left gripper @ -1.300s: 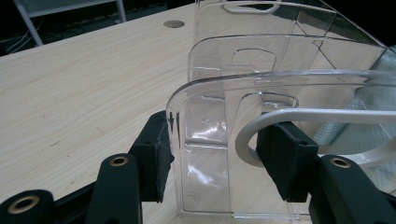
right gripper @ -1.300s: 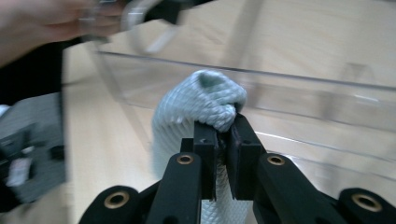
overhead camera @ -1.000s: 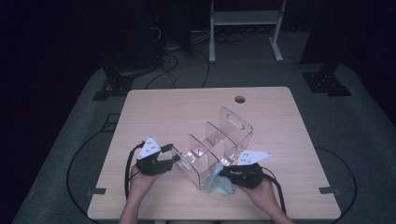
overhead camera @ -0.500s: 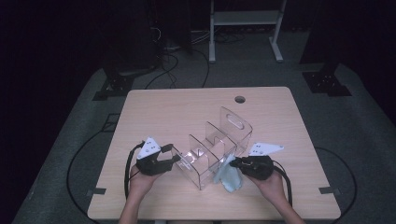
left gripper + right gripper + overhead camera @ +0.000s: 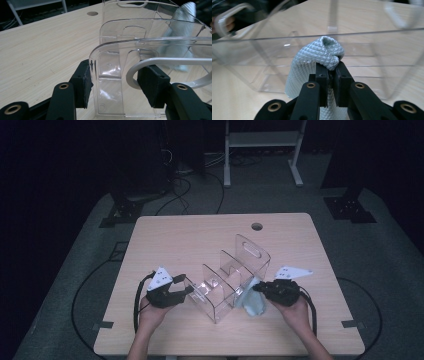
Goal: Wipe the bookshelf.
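A clear plastic organizer (image 5: 227, 282) with upright dividers stands on the wooden table (image 5: 190, 240), near its front edge. My left gripper (image 5: 187, 292) is at the organizer's left end, shut on that end wall. In the left gripper view the pads (image 5: 83, 86) sit on either side of the organizer (image 5: 125, 50) wall, with a pale loop handle by the right pad. My right gripper (image 5: 256, 290) is at the organizer's right side, shut on a light blue quilted cloth (image 5: 252, 304). The right gripper view shows that cloth (image 5: 322, 53) bunched above the jaws (image 5: 331, 75), against the clear wall (image 5: 362, 50).
A round cable hole (image 5: 257, 226) sits near the table's far edge. Bare wood lies behind and left of the organizer. A white metal frame (image 5: 260, 140) and black cables (image 5: 185, 185) are on the dark floor beyond the table.
My right gripper has slid to the right along the organizer's side, taking the blue cloth with it. The left gripper and the organizer have stayed where they were.
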The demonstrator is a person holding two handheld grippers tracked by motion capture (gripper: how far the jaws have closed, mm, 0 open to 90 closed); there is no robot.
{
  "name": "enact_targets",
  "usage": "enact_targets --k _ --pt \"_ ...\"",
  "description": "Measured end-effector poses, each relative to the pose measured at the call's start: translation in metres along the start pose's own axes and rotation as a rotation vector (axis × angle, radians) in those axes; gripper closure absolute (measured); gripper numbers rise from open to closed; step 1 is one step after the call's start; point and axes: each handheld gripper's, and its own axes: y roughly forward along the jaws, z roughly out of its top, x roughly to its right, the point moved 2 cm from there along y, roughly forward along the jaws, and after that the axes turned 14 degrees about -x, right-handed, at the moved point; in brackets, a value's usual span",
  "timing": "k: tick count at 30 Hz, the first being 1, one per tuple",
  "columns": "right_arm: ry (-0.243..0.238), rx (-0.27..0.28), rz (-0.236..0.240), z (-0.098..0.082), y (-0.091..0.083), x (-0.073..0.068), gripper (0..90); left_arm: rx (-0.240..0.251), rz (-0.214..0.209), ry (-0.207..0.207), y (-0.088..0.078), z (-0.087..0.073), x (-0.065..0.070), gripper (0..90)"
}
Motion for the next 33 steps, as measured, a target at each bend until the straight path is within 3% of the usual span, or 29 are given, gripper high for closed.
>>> enact_targets --k 1,2,5,6,7,8,10,15,18,25,27,28,33 --pt "0.0 0.0 0.0 0.0 0.0 0.0 82.9 0.0 0.0 0.0 0.0 0.0 0.0 46.5" --pt "0.026 0.008 -0.002 -0.001 -0.002 0.009 82.9 0.001 0.003 0.0 0.0 0.0 0.001 46.5" --pt "0.027 0.012 -0.008 -0.001 0.0 0.007 82.9 -0.001 0.004 0.002 0.0 0.0 0.001 46.5" --pt "-0.001 0.0 0.01 -0.001 0.003 -0.003 82.9 -0.001 0.003 0.003 0.0 0.0 0.001 46.5" --pt "-0.001 0.0 0.01 -0.001 0.003 -0.003 82.9 -0.001 0.003 0.003 0.0 0.0 0.001 46.5" --pt "-0.044 -0.013 0.021 0.0 0.008 -0.018 82.9 -0.003 0.005 0.001 0.0 0.0 0.0 46.5" --pt "-0.057 -0.016 0.039 0.0 0.01 -0.023 83.0 -0.002 0.005 0.002 -0.001 -0.001 -0.001 46.5" --pt "-0.04 -0.014 0.003 -0.001 0.007 -0.012 82.9 -0.001 0.003 0.004 -0.001 -0.001 0.0 46.5" --pt "0.025 0.004 -0.032 -0.006 0.002 0.007 82.9 -0.001 0.002 0.004 -0.001 -0.001 0.0 46.5" --pt "0.012 -0.037 -0.043 -0.011 0.013 0.005 82.9 0.001 0.002 0.007 0.0 0.0 0.0 46.5" --pt "0.009 -0.011 -0.045 -0.008 0.006 0.003 82.9 0.001 0.001 0.007 0.0 0.0 0.0 46.5" --pt "-0.009 0.029 -0.055 -0.002 -0.005 -0.002 82.8 0.002 0.002 0.006 0.0 0.0 0.0 46.5" --pt "-0.011 0.041 -0.058 0.001 -0.006 -0.003 82.9 0.001 0.003 0.007 0.0 0.0 0.001 46.5"
